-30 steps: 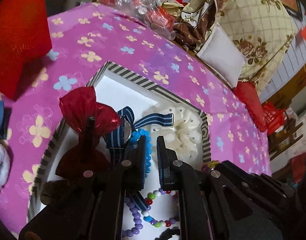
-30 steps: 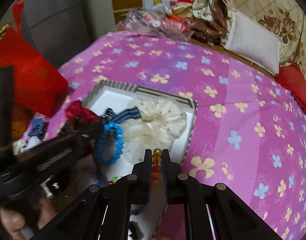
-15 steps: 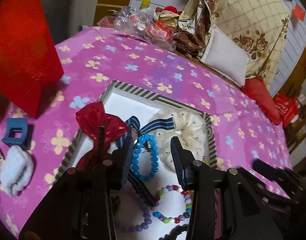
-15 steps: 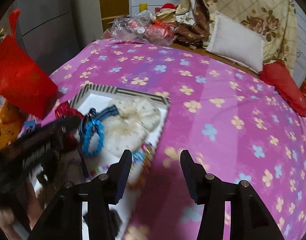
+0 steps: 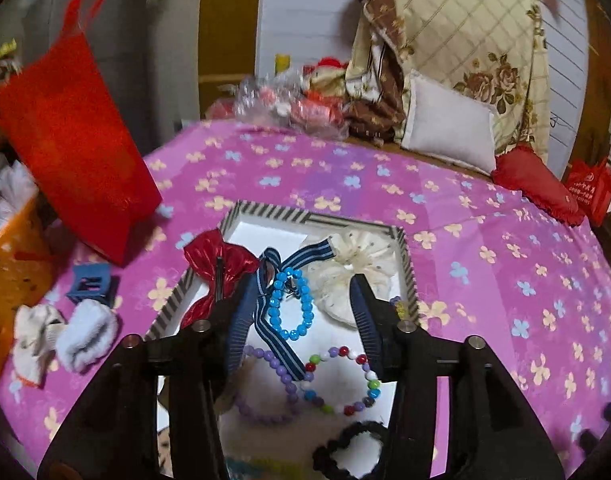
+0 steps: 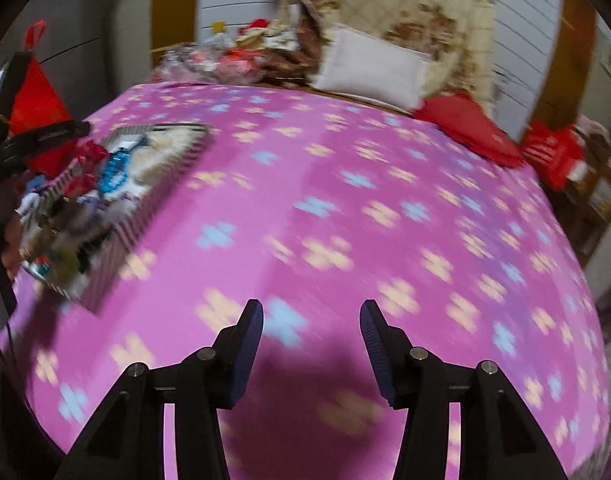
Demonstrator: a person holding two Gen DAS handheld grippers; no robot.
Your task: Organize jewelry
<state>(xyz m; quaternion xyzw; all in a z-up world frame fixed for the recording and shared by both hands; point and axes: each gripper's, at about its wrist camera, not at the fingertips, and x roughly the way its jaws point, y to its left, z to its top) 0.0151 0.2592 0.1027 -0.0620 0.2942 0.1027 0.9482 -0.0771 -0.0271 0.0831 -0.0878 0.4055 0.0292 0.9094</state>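
Note:
A striped-rim box [image 5: 313,213] on the pink flowered cloth holds a red bow [image 5: 215,264], a blue striped ribbon [image 5: 281,340], a blue bead bracelet [image 5: 291,306], a cream scrunchie [image 5: 345,276], a purple bead bracelet [image 5: 265,384], a multicolour bead bracelet [image 5: 341,380] and a black scrunchie [image 5: 345,446]. My left gripper [image 5: 305,320] hovers over the box, its jaws opening, and nothing is pinched between them. My right gripper [image 6: 311,334] stands open and bare over plain cloth, with the box [image 6: 161,192] far to its left in the blurred right wrist view.
A red bag [image 5: 69,148] leans left of the box, with an orange basket [image 5: 9,272], a blue hair claw [image 5: 91,282] and white socks [image 5: 85,336] nearby. Pillows [image 5: 445,132], a red cushion [image 5: 533,184] and wrapped items [image 5: 293,104] line the far edge.
Both grippers went from shut to open. The left let go of the blue bracelet and drew back and up. The right released an amber bead string at the box and swung far right.

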